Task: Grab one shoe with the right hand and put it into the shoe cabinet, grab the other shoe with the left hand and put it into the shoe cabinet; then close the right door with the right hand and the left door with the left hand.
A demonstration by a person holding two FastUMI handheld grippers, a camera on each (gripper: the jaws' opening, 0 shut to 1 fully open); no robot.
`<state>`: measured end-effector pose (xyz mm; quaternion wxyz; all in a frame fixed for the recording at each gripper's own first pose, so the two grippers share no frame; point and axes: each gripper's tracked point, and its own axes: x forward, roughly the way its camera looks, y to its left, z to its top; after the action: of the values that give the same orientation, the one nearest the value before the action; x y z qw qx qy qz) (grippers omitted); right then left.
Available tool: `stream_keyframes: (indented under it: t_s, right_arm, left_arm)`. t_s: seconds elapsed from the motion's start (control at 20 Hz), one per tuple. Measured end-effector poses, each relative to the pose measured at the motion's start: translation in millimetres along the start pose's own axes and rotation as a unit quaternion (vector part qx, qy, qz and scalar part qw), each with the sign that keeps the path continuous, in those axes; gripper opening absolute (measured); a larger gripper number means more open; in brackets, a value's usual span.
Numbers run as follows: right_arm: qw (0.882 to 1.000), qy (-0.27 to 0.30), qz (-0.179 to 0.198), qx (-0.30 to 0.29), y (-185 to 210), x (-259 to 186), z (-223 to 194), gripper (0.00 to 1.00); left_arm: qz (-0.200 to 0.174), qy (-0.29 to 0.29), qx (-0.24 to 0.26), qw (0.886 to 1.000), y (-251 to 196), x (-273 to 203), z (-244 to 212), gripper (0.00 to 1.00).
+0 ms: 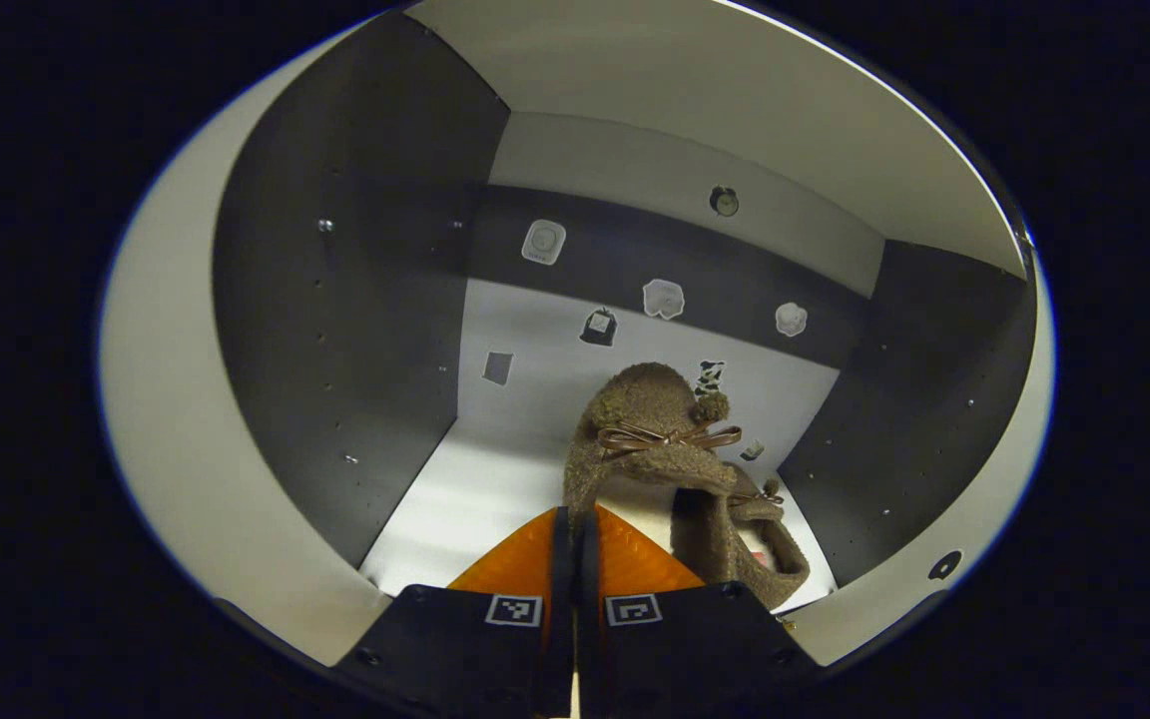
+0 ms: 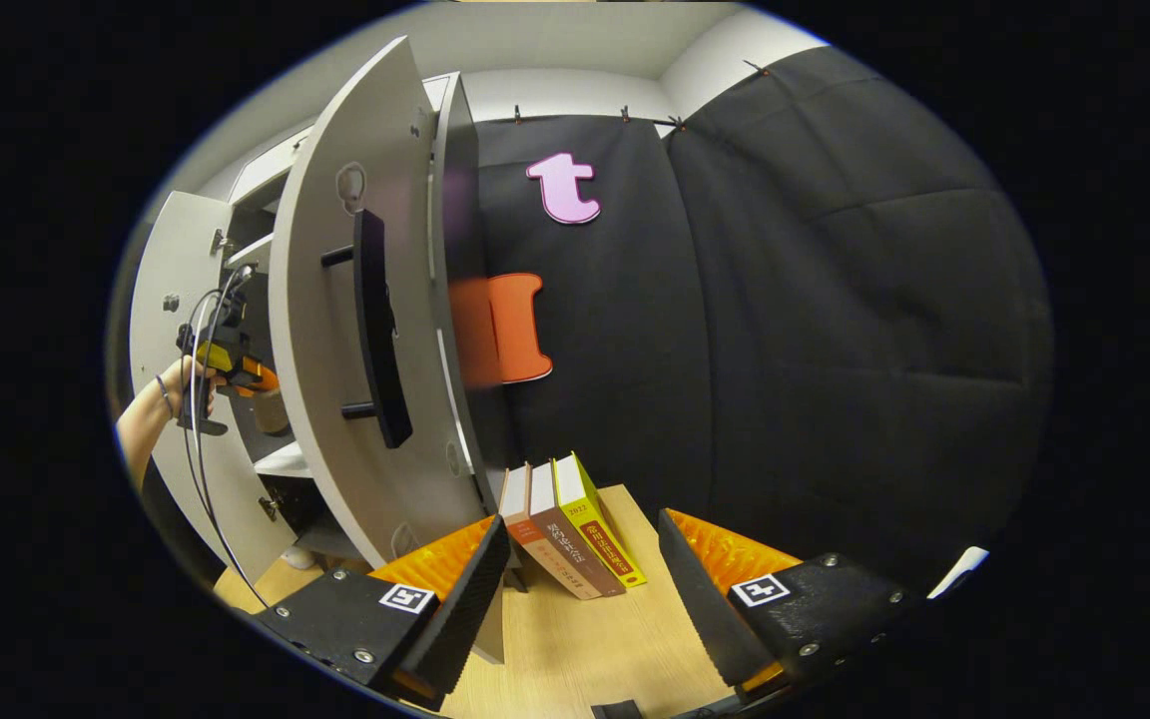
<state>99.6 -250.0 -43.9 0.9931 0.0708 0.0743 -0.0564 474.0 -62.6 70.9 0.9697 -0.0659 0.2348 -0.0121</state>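
Note:
In the left gripper view I look into the shoe cabinet (image 1: pixel 335 330). My left gripper (image 1: pixel 573 517) is shut on the heel rim of a brown fuzzy shoe (image 1: pixel 647 424) with a thin bow, which hangs just above the white shelf (image 1: pixel 455 499). A second matching shoe (image 1: pixel 750 544) lies on the shelf to its right, touching it. In the right gripper view my right gripper (image 2: pixel 585 564) stands open and holds nothing, outside the cabinet beside the open right door (image 2: pixel 325 399). Farther off, the left gripper (image 2: pixel 228 361), held by a hand, reaches into the cabinet.
The right door carries a black bar handle (image 2: pixel 375 330); the left door (image 2: pixel 161 330) also stands open. Three books (image 2: pixel 565 529) lean on the wooden table (image 2: pixel 575 649) by the black cloth wall. Stickers dot the cabinet's back wall (image 1: pixel 635 270).

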Motion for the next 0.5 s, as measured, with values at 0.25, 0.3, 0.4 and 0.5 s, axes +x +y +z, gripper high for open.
stream_keyframes:
  t_s: [0.25, 0.3, 0.4, 0.5]
  right_arm:
    - [1.0, 0.002, -0.013, -0.002, -7, 3, -2, 0.93]
    - [1.0, 0.003, -0.014, -0.002, -7, 3, -4, 0.93]
    - [1.0, 0.005, -0.015, -0.002, -7, 3, -5, 0.93]
    - [1.0, 0.008, -0.016, -0.002, -6, 3, -8, 0.93]
  left_arm:
    - [0.015, 0.072, -0.015, 0.997, 9, 42, -42, 0.08]
    - [0.017, 0.076, -0.011, 0.997, 10, 46, -46, 0.09]
    - [0.022, 0.073, 0.005, 0.997, 9, 49, -48, 0.09]
    - [0.023, 0.048, 0.015, 0.998, 7, 44, -35, 0.28]
